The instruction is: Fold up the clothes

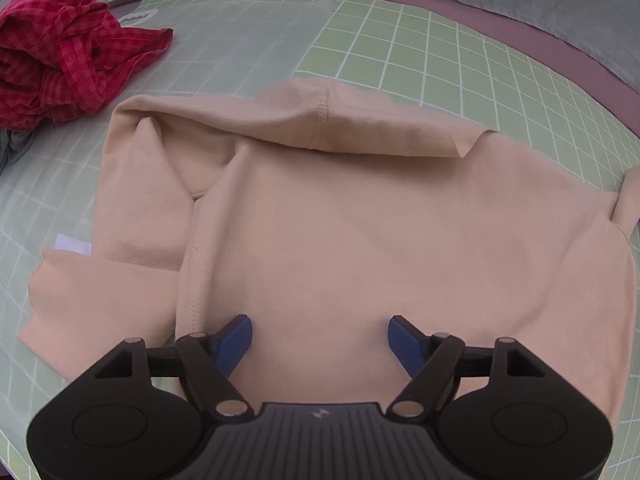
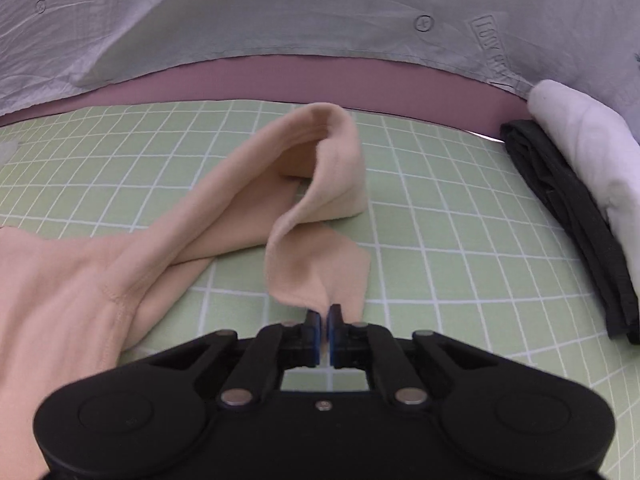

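- Plainly, the left hand-held gripper (image 1: 320, 334) hung spread over the beige top (image 1: 340, 240) on the green grid mat (image 1: 440, 60).
- Right hand-held gripper (image 2: 324, 320) pinched its sleeve (image 2: 316, 272).
- Writing on the grey sheet (image 2: 320, 8) was unreadable.

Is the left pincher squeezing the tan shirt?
No, the left gripper is wide open above the tan shirt, with its blue pads apart and nothing pinched between them.

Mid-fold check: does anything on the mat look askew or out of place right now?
Yes. The beige shirt's sleeve is twisted and looped upright on the green mat instead of lying flat; the right gripper pinches its end.
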A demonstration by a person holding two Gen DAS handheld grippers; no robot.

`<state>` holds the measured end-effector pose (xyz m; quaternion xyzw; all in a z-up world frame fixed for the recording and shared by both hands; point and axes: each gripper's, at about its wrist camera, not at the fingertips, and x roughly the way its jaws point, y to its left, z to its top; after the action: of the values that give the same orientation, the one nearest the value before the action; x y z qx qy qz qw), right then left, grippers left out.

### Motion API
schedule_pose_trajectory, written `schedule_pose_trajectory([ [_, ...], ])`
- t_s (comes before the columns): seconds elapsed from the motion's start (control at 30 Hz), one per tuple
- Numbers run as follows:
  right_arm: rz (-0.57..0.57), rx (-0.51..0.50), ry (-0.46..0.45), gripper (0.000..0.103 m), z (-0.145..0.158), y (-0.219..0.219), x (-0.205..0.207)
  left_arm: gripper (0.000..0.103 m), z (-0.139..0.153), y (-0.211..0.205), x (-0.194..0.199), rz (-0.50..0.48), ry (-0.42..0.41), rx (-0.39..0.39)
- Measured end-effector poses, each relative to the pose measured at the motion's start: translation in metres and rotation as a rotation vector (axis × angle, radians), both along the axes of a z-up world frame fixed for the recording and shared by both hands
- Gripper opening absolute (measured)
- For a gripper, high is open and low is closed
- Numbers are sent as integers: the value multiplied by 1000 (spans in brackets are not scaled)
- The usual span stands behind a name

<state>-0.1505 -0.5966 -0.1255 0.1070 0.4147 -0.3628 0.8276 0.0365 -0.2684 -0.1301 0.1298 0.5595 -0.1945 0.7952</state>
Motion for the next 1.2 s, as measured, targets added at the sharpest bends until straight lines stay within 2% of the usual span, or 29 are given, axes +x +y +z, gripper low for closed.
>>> schedule_pose_trajectory([
  [0.1,-151,-5,-10,4,4,-9,-48,81,-1,-3,-1,16,-1,7],
  [0.23,-308,-33,33,3,3,-14,-118,85,-3,-5,-3,16,-5,10],
  [0.3,-360,-36,50,3,3,-16,-148,86,-4,-5,-4,15,-7,9],
  [0.4,-420,-92,70,3,10,-18,-183,89,-6,-5,-5,17,-10,7],
  [0.5,-475,-144,51,3,19,-18,-207,92,-7,-7,-9,16,-16,5],
  [0.57,-480,-154,62,4,19,-17,-213,93,-8,-8,-11,15,-20,4],
  [0.7,-440,-105,117,4,0,-6,-212,94,-11,-7,-12,13,-22,0],
  [0.8,-458,-65,117,7,-5,5,-213,97,-14,-7,-14,12,-26,-2],
  [0.87,-488,-23,92,15,-6,11,-216,99,-16,-8,-15,16,-29,-1],
  [1.0,-531,-8,32,22,2,26,-220,100,-19,-9,-10,18,-21,2],
  [1.1,-512,-19,-42,28,16,37,-212,100,-18,-9,-9,16,-8,3],
  [1.13,-503,-29,-58,34,20,40,-207,99,-17,-9,-9,15,-4,3],
  [1.2,-473,-38,-82,35,27,44,-194,98,-15,-8,-8,15,12,-2],
])
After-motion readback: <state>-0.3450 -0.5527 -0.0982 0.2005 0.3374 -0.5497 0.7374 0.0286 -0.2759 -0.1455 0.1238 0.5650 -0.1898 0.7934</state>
